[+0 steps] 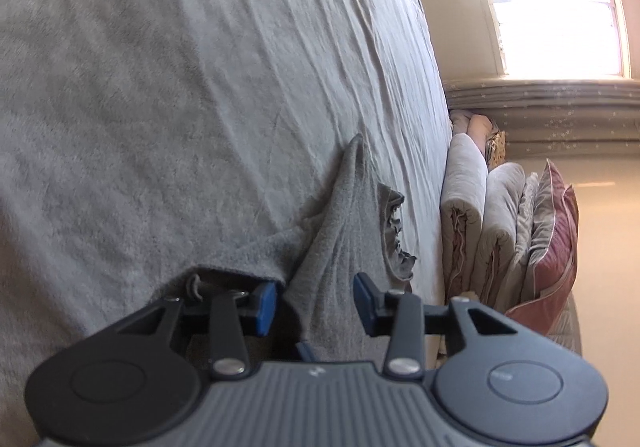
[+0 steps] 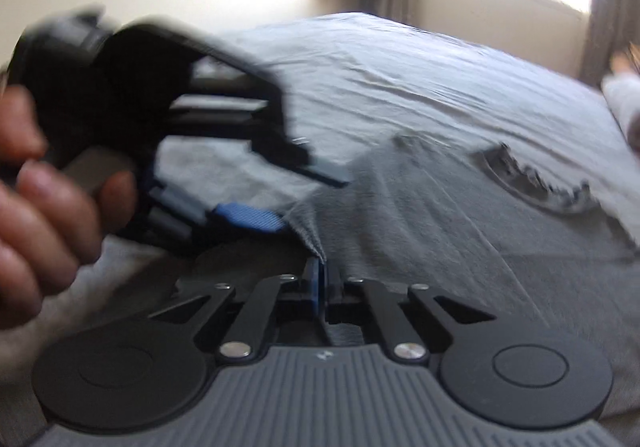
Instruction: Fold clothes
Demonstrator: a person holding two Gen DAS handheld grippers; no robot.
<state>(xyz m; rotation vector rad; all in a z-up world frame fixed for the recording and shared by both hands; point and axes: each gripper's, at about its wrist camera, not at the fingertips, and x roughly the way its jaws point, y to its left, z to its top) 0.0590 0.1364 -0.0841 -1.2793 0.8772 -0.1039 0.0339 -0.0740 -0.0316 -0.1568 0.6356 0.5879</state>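
Observation:
A grey garment (image 2: 432,215) with a ruffled neckline (image 2: 540,187) lies on the bed (image 2: 400,67). My right gripper (image 2: 318,271) is shut on the garment's edge and lifts it into a peak. My left gripper (image 1: 316,305) is open, with a fold of the same garment (image 1: 340,227) running between its blue pads. In the right wrist view the left gripper (image 2: 288,195) is blurred, held in a hand at the left, its jaws spread beside the garment's edge.
A grey sheet (image 1: 200,67) covers the bed. Folded blankets and pillows (image 1: 508,231) are stacked past the bed's edge. A bright window (image 1: 548,3) and curtain (image 1: 560,119) stand behind.

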